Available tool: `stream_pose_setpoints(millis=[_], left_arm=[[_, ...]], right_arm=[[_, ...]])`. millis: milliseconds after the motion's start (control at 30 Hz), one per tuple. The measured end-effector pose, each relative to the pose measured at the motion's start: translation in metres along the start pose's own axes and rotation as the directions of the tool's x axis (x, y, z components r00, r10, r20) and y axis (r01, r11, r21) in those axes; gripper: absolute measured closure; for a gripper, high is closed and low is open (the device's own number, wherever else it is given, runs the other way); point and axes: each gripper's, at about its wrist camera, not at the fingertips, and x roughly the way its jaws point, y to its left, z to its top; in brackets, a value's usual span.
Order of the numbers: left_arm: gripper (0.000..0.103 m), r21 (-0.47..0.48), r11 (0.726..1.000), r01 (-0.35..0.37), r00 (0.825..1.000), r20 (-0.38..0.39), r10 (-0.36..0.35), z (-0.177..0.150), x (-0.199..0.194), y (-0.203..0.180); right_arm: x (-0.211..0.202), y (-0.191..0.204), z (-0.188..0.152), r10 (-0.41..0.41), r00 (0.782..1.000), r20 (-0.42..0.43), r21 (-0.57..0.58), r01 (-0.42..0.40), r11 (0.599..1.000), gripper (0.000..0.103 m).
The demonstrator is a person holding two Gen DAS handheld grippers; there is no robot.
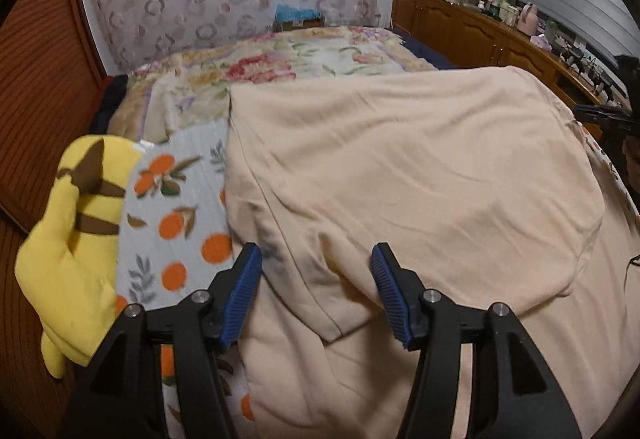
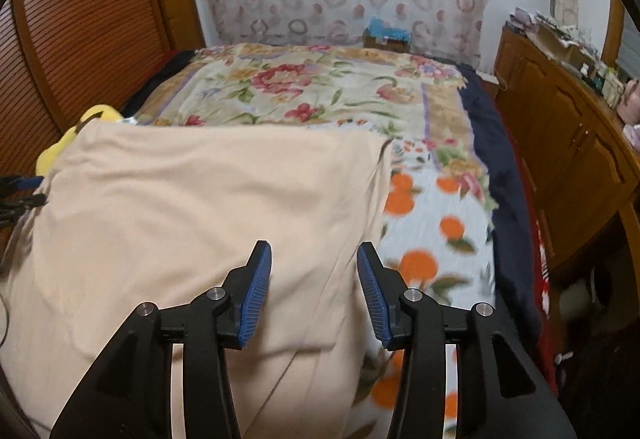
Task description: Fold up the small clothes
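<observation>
A peach garment (image 1: pixel 400 175) lies folded over on the orange-print sheet (image 1: pixel 176 215) of the bed; the right wrist view shows the same peach garment (image 2: pixel 192 207). My left gripper (image 1: pixel 316 259) hovers open above its near left part, over a sleeve fold, blue pads apart and nothing between them. My right gripper (image 2: pixel 314 255) is open above the garment's near right edge, with no cloth pinched. The right gripper also shows as a dark shape at the far right edge of the left wrist view.
A yellow plush toy (image 1: pixel 76 235) lies at the bed's left edge beside a slatted wooden panel (image 1: pixel 44 79). A floral quilt (image 2: pixel 320 87) covers the far half of the bed. A wooden cabinet (image 2: pixel 568 143) with clutter on top runs along the right.
</observation>
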Motion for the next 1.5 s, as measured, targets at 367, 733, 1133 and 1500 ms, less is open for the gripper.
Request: stream_pose_setpoints(millis=[367,733,1133,1500], left_arm=[[0.039,-0.022,1.0,0.002,0.999,0.046,-0.001,-0.014,0.006,-0.003],[0.033,-0.043,0.999,-0.007,0.999,0.039,0.009,-0.015,0.01,0.0],[0.032,-0.048,0.999,-0.009,0.999,0.039,0.011,-0.015,0.006,0.006],[0.069,-0.125,0.991,0.04,0.995,0.092,-0.029,-0.024,-0.023,0.014]], right_arm=[[-0.006,0.014,-0.032,0.037,0.998,-0.053,0.037,-0.035,0.999,0.057],[0.012,0.016,-0.03,0.007,1.0,-0.024,0.061,-0.006,0.998,0.057],[0.018,0.024,-0.032,-0.034,0.999,0.011,0.017,0.034,0.999,0.057],[0.018,0.028,-0.033,-0.045,0.999,0.01,0.008,0.045,0.999,0.057]])
